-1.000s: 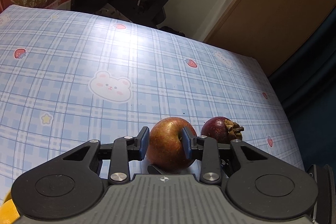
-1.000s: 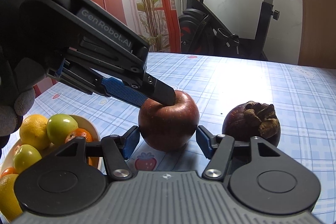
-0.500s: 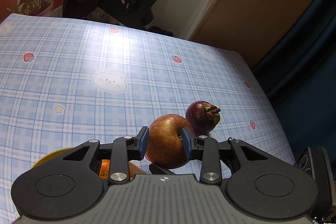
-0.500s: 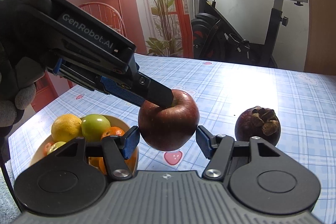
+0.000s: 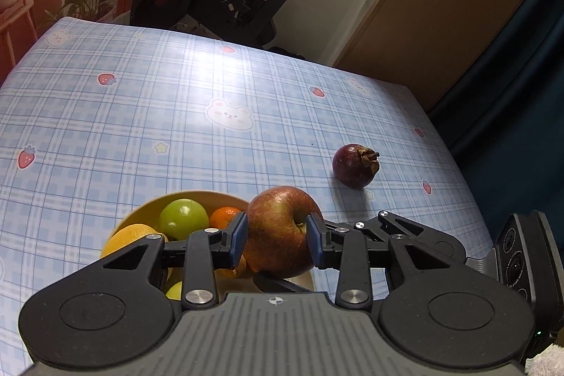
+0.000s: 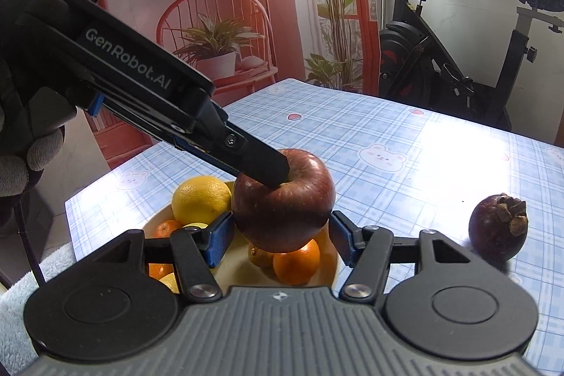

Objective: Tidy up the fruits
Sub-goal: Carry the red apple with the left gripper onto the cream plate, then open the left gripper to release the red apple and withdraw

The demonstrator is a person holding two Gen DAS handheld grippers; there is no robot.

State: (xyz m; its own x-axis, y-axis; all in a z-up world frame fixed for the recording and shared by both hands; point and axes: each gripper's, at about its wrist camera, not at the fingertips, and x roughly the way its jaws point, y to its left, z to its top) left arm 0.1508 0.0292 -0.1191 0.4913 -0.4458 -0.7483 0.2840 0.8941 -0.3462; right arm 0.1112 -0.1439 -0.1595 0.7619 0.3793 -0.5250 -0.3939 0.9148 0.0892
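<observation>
A red apple (image 5: 278,228) (image 6: 282,207) hangs just above a beige bowl (image 5: 190,194) (image 6: 229,273). My left gripper (image 5: 277,236) is shut on it; in the right wrist view its upper finger (image 6: 261,164) presses into the stem dimple and the lower one is hidden. My right gripper (image 6: 280,238) is shut on the apple's sides, pads touching both flanks; one of its fingers (image 5: 416,231) shows in the left wrist view. The bowl holds a lemon (image 6: 201,199), a green apple (image 5: 183,217) and oranges (image 6: 296,261). A dark purple mangosteen (image 5: 354,166) (image 6: 493,228) lies on the table to the right.
The table wears a blue plaid cloth (image 5: 176,115); its right edge runs close past the mangosteen. An exercise bike (image 6: 458,59) stands beyond the far edge. A gloved hand (image 6: 17,164) holds the left gripper. A pale towel (image 6: 21,288) lies low at the left.
Both grippers have lifted the apple off the table and carried it left, over the fruit bowl. The mangosteen stayed put and now lies apart from the apple.
</observation>
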